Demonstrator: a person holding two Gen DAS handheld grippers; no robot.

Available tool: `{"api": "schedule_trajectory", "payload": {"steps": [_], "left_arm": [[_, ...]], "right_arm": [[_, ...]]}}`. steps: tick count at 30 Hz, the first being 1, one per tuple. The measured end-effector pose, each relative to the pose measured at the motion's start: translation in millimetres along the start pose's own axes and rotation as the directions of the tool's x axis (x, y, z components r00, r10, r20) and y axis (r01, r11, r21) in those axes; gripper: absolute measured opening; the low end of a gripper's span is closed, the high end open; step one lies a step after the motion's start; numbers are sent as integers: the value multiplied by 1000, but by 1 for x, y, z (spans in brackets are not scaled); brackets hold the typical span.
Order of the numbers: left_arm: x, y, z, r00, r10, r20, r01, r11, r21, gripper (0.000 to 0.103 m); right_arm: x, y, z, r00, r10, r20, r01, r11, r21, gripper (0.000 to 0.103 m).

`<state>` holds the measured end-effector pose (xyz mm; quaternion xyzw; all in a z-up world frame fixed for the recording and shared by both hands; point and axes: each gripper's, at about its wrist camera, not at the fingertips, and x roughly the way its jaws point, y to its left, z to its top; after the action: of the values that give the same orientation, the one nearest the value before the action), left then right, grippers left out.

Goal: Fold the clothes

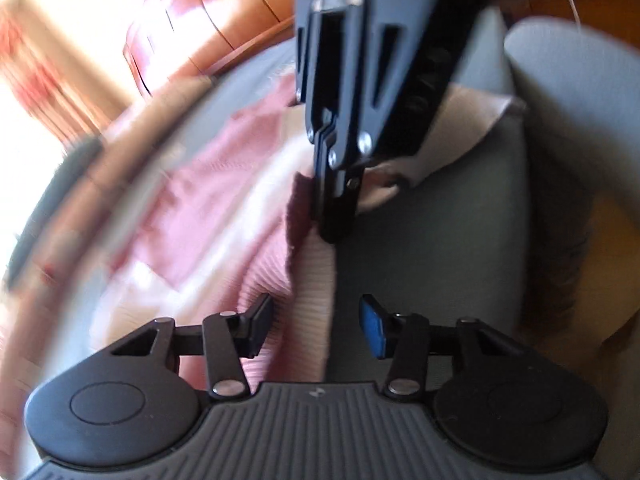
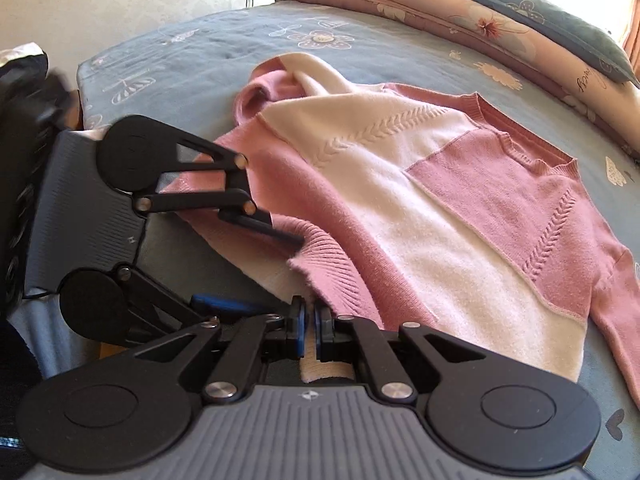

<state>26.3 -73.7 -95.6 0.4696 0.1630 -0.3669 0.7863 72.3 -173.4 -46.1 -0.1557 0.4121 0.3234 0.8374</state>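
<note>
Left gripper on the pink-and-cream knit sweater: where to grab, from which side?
Take the ribbed bottom hem of the pink-and-cream knit sweater, beside where the right gripper is shut on that edge. Come in from the bed's near edge, jaws straddling the hem: it lies thin at the blue floral sheet's border, and the left gripper stands open around it.

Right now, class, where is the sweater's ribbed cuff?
In the right wrist view the pink ribbed cuff lies low and centre on the blue floral bedspread, just beyond the right gripper and beside the left gripper.
</note>
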Motion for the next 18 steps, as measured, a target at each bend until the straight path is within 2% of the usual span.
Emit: {"api": "schedule_trajectory", "payload": {"steps": [2,4,5,10,14,16,18], "left_arm": [[-13,-7,3,998,-15,66,11,998,59,50],[-19,-11,5,994,-67,91,60,996,69,53],[-19,-13,6,993,-79,89,72,995,75,53],[-3,-17,2,999,-37,23,34,995,97,48],[-16,-18,3,993,-82,81,72,990,122,52],[-13,-18,5,992,-100,72,90,988,129,53],[-5,-21,5,997,-69,45,62,989,134,53]], "right_arm": [[-1,-2,1,1000,3,5,-3,1000,12,5],[0,-4,2,1000,6,4,-6,1000,21,5],[1,-4,2,1000,13,4,-14,1000,25,5],[0,-4,2,1000,13,3,-13,999,31,5],[0,-9,3,1000,15,8,-15,998,53,5],[1,-10,3,1000,18,8,-19,998,60,5],[1,-9,3,1000,18,5,-18,998,57,5]]}}
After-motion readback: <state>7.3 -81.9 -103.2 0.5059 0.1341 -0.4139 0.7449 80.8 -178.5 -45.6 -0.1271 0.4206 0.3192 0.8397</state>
